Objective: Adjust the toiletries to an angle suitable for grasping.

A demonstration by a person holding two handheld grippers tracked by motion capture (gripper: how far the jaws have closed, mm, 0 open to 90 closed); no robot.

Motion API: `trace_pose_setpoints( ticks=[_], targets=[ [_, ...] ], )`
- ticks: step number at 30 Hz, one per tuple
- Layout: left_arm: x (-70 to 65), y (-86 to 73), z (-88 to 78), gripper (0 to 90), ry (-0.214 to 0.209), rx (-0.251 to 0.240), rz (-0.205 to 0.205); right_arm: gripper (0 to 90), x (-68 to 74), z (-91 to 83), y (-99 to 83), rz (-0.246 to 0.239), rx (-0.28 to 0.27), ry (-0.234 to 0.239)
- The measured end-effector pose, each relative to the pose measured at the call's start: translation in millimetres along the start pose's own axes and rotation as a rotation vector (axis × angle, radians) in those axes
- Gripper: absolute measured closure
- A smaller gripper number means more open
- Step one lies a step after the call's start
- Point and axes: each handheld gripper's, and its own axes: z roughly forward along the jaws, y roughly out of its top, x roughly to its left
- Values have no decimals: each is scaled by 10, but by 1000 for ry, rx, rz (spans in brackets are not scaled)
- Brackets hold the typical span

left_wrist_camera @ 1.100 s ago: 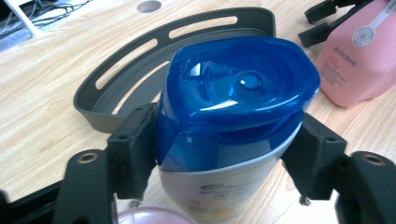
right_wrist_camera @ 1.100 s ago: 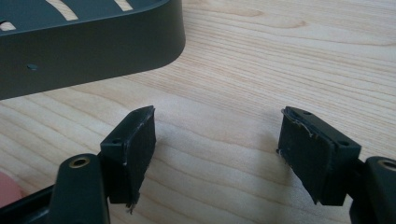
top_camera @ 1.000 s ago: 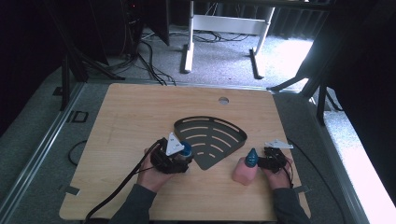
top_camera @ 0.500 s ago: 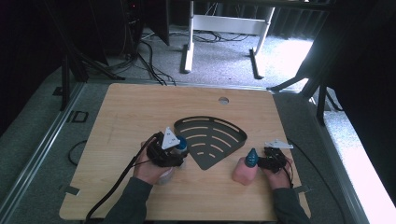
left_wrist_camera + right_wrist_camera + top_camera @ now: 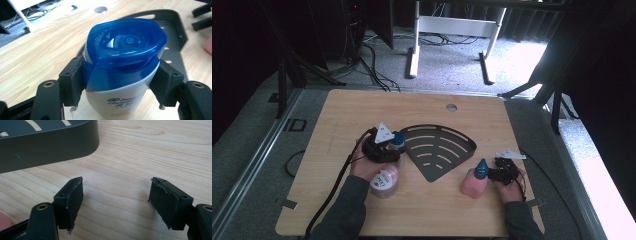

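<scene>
my left gripper (image 5: 120,82) has its pads clamped on both sides of a white shampoo bottle (image 5: 120,100) with a blue cap (image 5: 125,47), held upright just off the left corner of the black slotted tray (image 5: 439,150) in the middle of the wooden table (image 5: 337,115). my right gripper (image 5: 116,202) sits at the near right with its jaws wide apart and only bare wood between them, just beside a pink bottle (image 5: 473,184). a round pink-lidded tub (image 5: 384,181) lies near my left hand.
</scene>
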Motion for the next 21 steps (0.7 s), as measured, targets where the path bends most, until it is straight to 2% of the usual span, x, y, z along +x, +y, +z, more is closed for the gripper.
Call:
trace_pose_setpoints(
  ticks=[5,7,10,14,21],
  targets=[
    [106,-3,29,343,18,-5,0,269,0,0,0,0,0,0],
    [169,-1,44,342,24,-2,-16,269,0,0,0,0,0,0],
    [200,7,37,337,6,11,-49,269,1,0,0,1,0,0],
    [183,1,6,265,12,27,-65,269,0,0,0,1,0,0],
    [139,-35,-141,277,13,-1,-71,272,-1,-3,-3,1,-1,0]
  ],
)
